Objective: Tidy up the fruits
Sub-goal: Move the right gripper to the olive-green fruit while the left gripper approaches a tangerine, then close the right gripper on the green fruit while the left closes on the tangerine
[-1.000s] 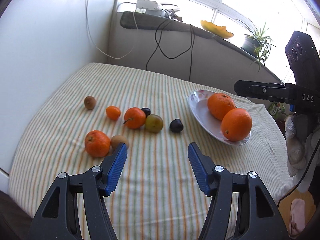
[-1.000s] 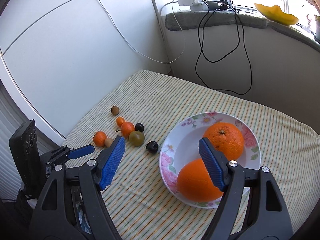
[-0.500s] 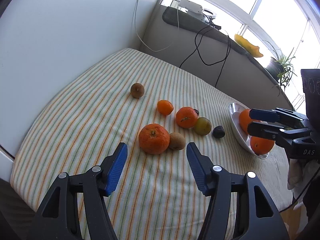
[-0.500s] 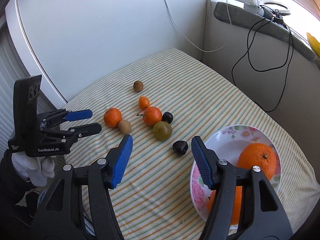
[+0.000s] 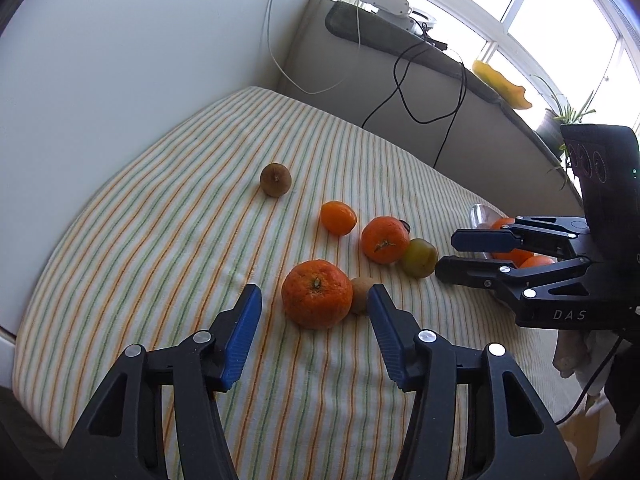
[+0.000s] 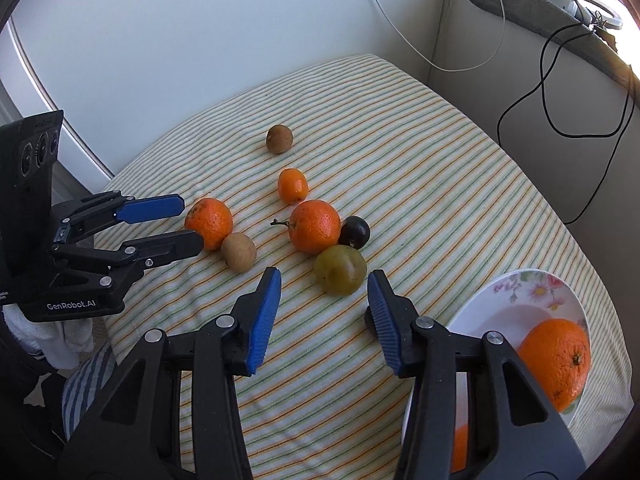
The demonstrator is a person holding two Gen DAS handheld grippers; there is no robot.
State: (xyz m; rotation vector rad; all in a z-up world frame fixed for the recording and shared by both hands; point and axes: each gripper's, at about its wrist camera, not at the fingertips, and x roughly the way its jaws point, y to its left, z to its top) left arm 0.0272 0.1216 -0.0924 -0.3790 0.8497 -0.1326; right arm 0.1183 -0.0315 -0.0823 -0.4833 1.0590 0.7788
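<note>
Both black blue-padded grippers, jaws just narrowed yet empty, are held apart: the left gripper (image 5: 314, 334) before a rough orange tangerine (image 5: 316, 299), the right gripper (image 6: 323, 312) before a round green plum (image 6: 340, 269).

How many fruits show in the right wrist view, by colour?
Orange fruit: 5, three on the cloth, two on the plate
Brown fruit: 2
Green fruit: 1
Dark fruit: 1
Total: 9

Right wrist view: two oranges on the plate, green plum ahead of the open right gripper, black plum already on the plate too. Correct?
Not quite. The black plum is on the cloth, touching a mandarin, not on the plate. The right wrist view shows it; the rest holds.
</note>
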